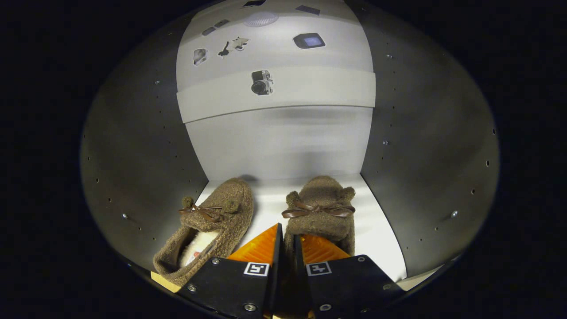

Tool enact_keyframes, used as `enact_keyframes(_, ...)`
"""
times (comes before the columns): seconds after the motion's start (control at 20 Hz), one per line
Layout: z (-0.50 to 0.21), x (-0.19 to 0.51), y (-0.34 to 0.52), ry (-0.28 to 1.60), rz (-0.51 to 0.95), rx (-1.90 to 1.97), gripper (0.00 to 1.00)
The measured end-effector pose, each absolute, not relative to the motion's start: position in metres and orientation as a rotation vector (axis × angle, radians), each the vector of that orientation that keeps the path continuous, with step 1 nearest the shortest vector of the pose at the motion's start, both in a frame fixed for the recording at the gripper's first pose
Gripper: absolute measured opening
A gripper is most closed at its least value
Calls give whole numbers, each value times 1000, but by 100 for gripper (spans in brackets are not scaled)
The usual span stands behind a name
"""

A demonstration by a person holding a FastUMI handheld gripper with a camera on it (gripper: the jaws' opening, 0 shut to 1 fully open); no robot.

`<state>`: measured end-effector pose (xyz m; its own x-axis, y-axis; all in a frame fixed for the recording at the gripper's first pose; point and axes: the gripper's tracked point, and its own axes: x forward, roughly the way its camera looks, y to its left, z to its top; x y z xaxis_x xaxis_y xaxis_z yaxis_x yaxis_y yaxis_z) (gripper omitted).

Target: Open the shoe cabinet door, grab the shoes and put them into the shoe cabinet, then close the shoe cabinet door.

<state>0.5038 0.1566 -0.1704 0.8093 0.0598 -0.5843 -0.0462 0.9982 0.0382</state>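
The gripper (288,241) reached into the open shoe cabinet (146,146), its fingers nearly together and pinching the heel edge of the right slipper (320,212) between them. That brown fuzzy slipper stood on the white cabinet floor (376,230), toe pointing toward the back, with a brown ribbon bow (318,210) across its top. Just beside it, on the other side of the fingers, lay the left slipper (212,226) of the pair, angled slightly, its pale lining visible and its own bow and pom-poms on the upper. The two slippers sat near each other but apart. Dark side panels dotted with small holes rose on either side. Beyond the slippers stood a white back wall (279,146) with a ledge (274,95) carrying a camera sticker (262,82).
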Motion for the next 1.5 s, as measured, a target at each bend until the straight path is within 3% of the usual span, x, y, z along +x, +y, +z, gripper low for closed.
enact_keyframes(1.5, -59, 378, 151, 403, -7, -37, 19)
